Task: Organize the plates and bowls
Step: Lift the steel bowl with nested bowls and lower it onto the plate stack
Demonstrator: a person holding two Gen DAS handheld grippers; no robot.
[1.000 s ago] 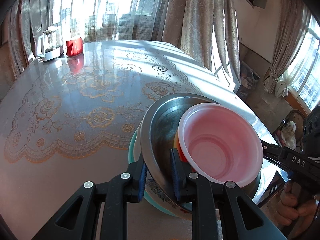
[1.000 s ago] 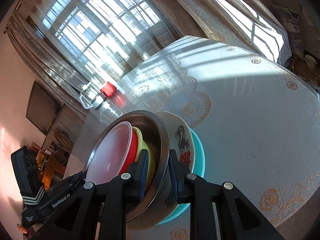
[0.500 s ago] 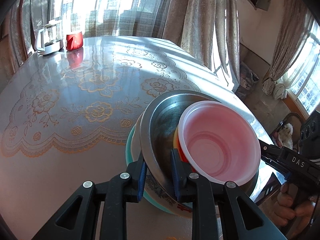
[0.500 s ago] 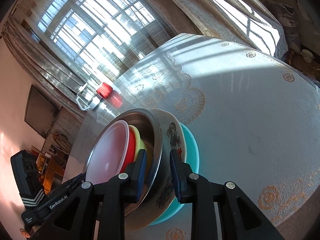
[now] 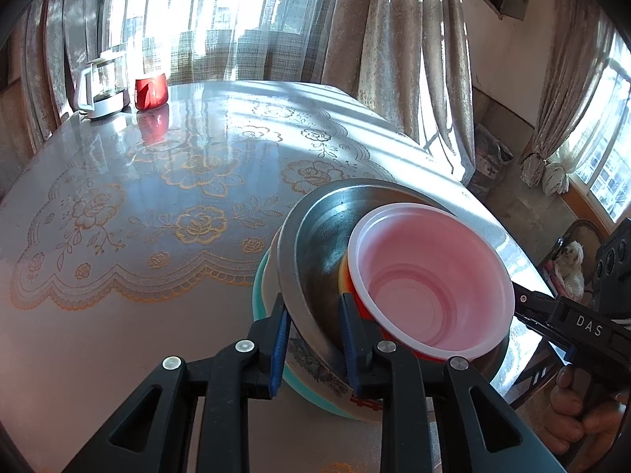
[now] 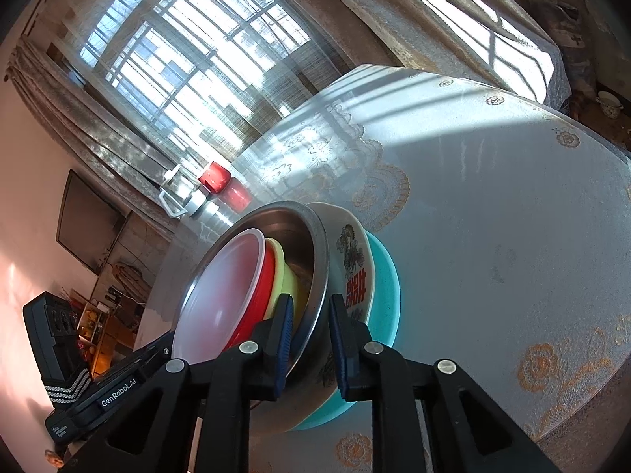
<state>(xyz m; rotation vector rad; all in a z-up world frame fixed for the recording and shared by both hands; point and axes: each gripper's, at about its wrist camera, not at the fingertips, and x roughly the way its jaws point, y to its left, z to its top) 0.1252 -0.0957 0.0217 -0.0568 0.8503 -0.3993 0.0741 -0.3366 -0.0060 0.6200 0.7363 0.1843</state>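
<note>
A nested stack sits on the table's near right edge: a teal plate [image 5: 260, 295] at the bottom, a white patterned bowl [image 5: 311, 354], a steel bowl [image 5: 319, 236], then yellow, red and pale pink bowls [image 5: 430, 280]. My left gripper [image 5: 313, 339] straddles the steel bowl's rim with a small gap showing. My right gripper [image 6: 311, 339] straddles the opposite rim of the steel bowl [image 6: 315, 276], its jaws slightly apart; the pink bowl [image 6: 221, 291], white patterned bowl [image 6: 351, 260] and teal plate [image 6: 386, 287] show there too.
A glass-topped table [image 5: 157, 216] with a lace floral cloth stretches ahead. A red cup [image 5: 152, 86] and a white-handled glass jug [image 5: 104, 86] stand at its far left corner. Curtained windows lie behind; a small white dog [image 5: 570, 268] sits right.
Both grippers' jaws have opened slightly around the steel bowl's rim. The stack has come down and sits flatter on the table.
</note>
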